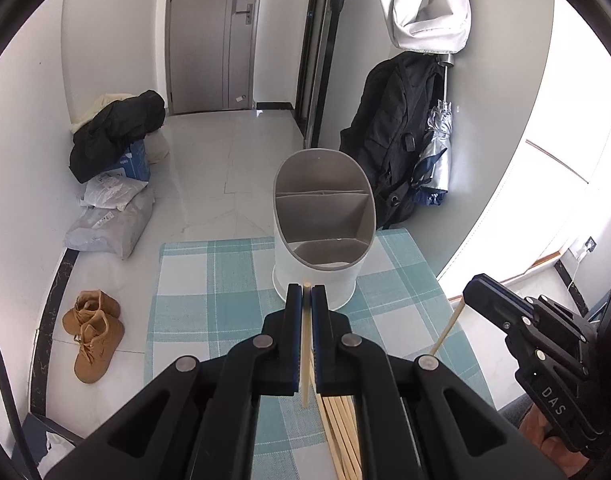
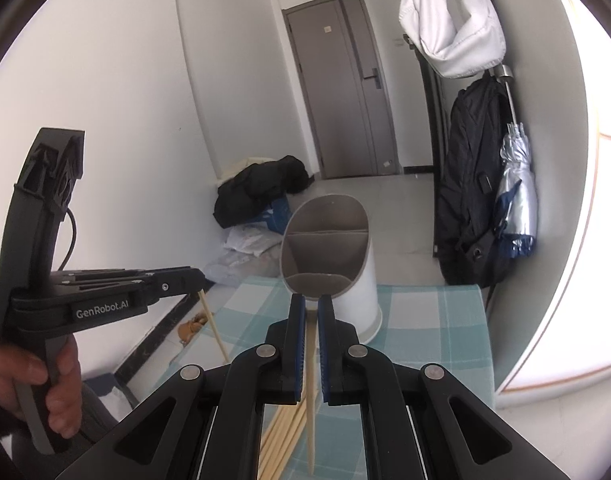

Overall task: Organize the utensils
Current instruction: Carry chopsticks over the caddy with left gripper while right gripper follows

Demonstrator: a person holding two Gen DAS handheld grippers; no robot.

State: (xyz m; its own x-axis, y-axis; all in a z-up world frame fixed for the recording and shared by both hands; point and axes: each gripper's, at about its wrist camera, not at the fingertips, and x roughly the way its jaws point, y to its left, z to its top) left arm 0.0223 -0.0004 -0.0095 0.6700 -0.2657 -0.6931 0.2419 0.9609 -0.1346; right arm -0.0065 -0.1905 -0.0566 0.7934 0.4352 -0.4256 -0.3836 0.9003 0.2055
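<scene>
surface: teal-and-white checked cloth (image 1: 209,280) on a table in a tiled entry hall.
markings: "genrobot.ai" on the left gripper (image 2: 193,280) body; "das" on the right gripper (image 1: 471,288) body.
holder: white divided utensil holder (image 1: 321,240) upright on the cloth's far end.
left chopstick (image 1: 305,344): clamped between the left fingers, long axis hanging downward.
right chopstick (image 2: 311,392): clamped between the right fingers, hanging downward.
loose chopsticks (image 1: 341,432): bundle lying flat on the near cloth.
</scene>
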